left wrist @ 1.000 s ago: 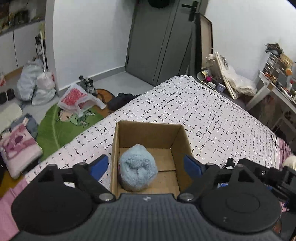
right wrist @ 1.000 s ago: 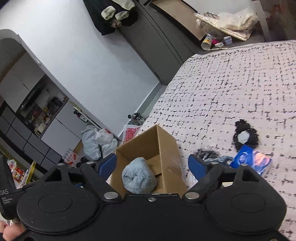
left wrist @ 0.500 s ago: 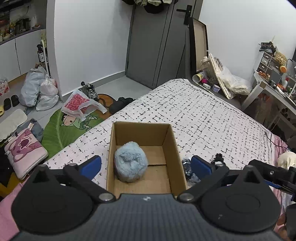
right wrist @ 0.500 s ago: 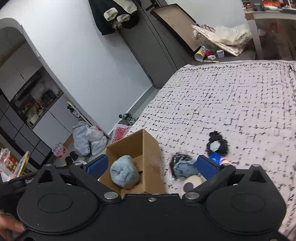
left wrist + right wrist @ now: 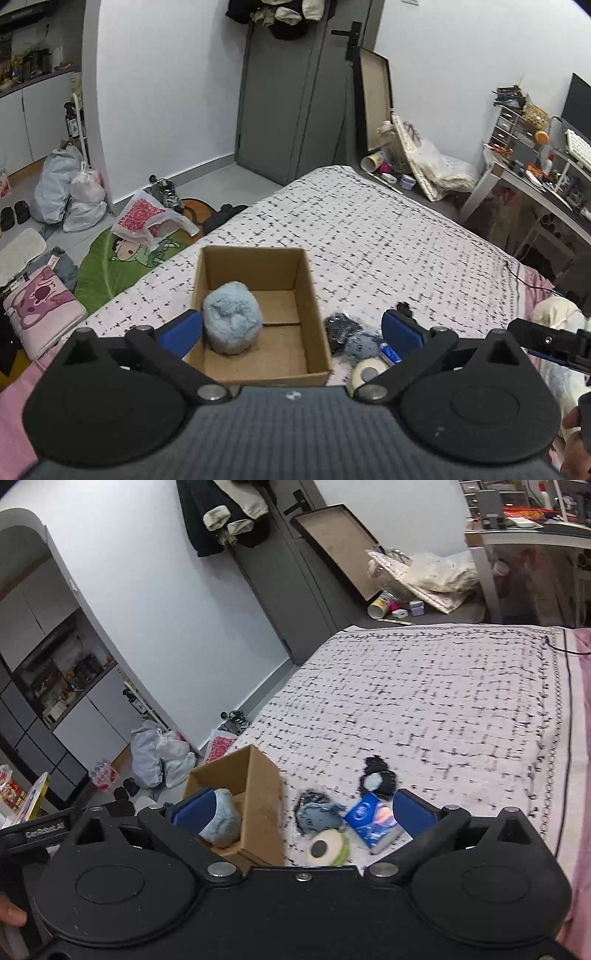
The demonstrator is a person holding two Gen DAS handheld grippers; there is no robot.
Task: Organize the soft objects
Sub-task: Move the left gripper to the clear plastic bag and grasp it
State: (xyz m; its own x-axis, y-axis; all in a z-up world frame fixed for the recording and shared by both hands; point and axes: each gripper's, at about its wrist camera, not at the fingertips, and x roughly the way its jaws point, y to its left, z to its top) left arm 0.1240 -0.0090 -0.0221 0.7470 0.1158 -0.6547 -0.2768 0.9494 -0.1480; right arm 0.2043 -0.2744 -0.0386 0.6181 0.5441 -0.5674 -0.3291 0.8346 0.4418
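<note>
Cardboard box (image 5: 258, 317) holds a fluffy blue ball (image 5: 232, 322) between the left gripper (image 5: 291, 330)'s spread jaws. Soft, light; squeeze its middle.

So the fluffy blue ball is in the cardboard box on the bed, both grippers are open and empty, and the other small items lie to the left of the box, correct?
One detail is off: the small items, like the blue packet and the white roll, lie to the right of the cardboard box, as the right wrist view shows. The fluffy blue ball does sit in the box on the bed, and the left gripper and right gripper are open and empty.
</note>
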